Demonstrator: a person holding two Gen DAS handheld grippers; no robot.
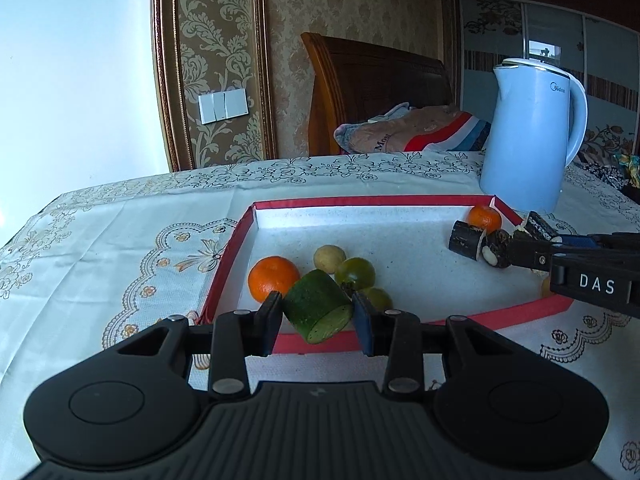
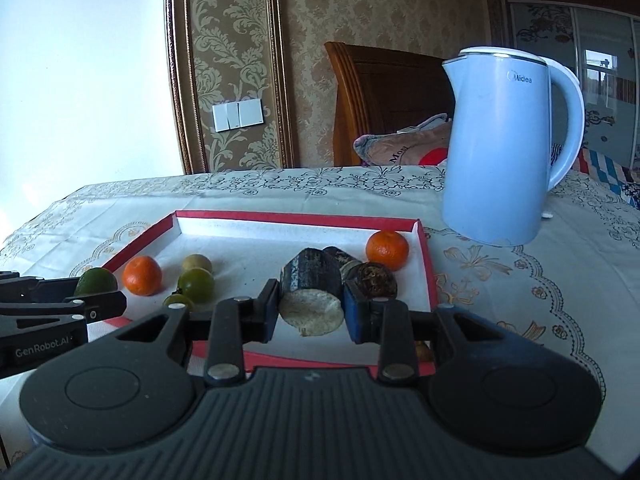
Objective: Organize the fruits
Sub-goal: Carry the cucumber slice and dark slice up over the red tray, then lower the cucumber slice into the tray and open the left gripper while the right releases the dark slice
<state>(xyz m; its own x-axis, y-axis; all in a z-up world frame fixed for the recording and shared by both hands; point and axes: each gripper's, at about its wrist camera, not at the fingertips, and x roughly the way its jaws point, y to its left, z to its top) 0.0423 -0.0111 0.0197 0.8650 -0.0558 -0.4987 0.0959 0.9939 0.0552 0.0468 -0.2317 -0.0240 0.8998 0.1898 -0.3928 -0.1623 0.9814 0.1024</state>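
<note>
Your left gripper (image 1: pixel 316 316) is clamped on a cut cucumber piece (image 1: pixel 318 306), lifted over the near rim of the red tray (image 1: pixel 228 256). Your right gripper (image 2: pixel 310 314) pinches a dark sugarcane segment (image 2: pixel 310 284), pale cut end toward you, above the same tray. Loose fruit lies beyond: an orange (image 1: pixel 273 278), green fruits (image 1: pixel 355 273), a far orange (image 2: pixel 387 249). Risks: the short smooth cucumber may slip from the narrow pads; a swinging piece may knock the fruit rolling; the kettle (image 2: pixel 500 152) stands near. Hidden: contact faces, the tray's near right corner, a small brown item there.
</note>
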